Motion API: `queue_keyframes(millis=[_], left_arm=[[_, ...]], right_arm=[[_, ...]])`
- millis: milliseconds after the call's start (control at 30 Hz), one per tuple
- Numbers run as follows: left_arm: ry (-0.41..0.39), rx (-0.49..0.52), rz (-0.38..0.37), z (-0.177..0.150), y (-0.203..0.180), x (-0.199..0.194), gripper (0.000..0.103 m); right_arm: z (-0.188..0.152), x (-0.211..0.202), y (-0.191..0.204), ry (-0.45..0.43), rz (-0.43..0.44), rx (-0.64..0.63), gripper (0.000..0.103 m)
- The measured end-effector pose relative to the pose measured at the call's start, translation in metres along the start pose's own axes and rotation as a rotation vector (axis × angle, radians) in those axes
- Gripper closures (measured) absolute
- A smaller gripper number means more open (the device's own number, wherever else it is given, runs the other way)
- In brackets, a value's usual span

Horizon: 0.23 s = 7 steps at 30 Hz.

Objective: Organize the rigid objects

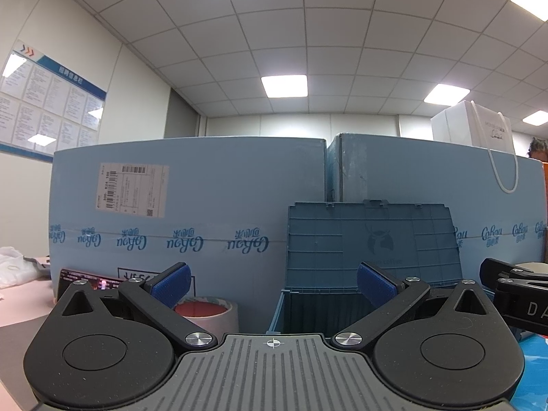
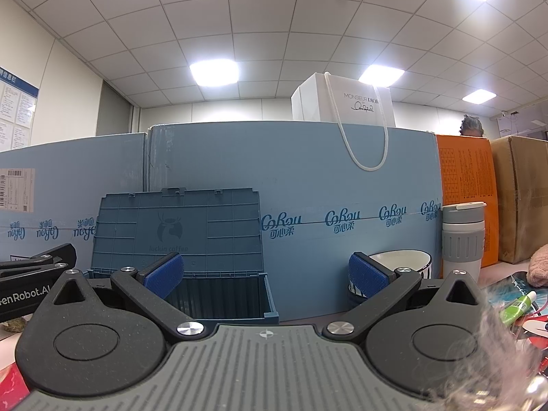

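Note:
A blue plastic storage box [image 1: 342,308] [image 2: 226,298] stands ahead with its lid [image 1: 373,239] [image 2: 178,229] raised against the cartons. My left gripper [image 1: 274,282] is open, nothing between its blue pads; a tape roll [image 1: 209,311] lies just beyond its left finger. My right gripper [image 2: 265,272] is also open and empty. Behind its right finger sits a white bowl [image 2: 400,262] with a dark rim, and a white and grey tumbler [image 2: 462,236] stands further right. A green tube [image 2: 517,306] lies at the right edge.
Tall light-blue cartons [image 1: 191,198] [image 2: 325,178] wall off the back, with an orange box [image 2: 467,198] and a brown carton [image 2: 524,195] to the right. A white paper bag [image 2: 346,106] sits on top. A phone [image 1: 89,279] leans at left. A person's hair [image 2: 472,126] shows behind.

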<state>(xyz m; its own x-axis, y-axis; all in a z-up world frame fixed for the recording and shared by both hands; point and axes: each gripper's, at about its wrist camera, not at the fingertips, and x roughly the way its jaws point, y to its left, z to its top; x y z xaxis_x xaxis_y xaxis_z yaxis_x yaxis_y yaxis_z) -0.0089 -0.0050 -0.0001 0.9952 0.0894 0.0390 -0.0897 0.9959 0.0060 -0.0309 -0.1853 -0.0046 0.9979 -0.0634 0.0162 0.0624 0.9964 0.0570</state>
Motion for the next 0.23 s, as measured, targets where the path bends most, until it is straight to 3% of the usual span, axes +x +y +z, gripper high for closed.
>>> queue_keyframes(millis=[233], left_arm=[[-0.005, 0.001, -0.002, 0.0008, 0.0001, -0.0011, 0.0]], right_arm=[[0.0002, 0.0003, 0.0002, 0.001, 0.0, -0.001, 0.0]])
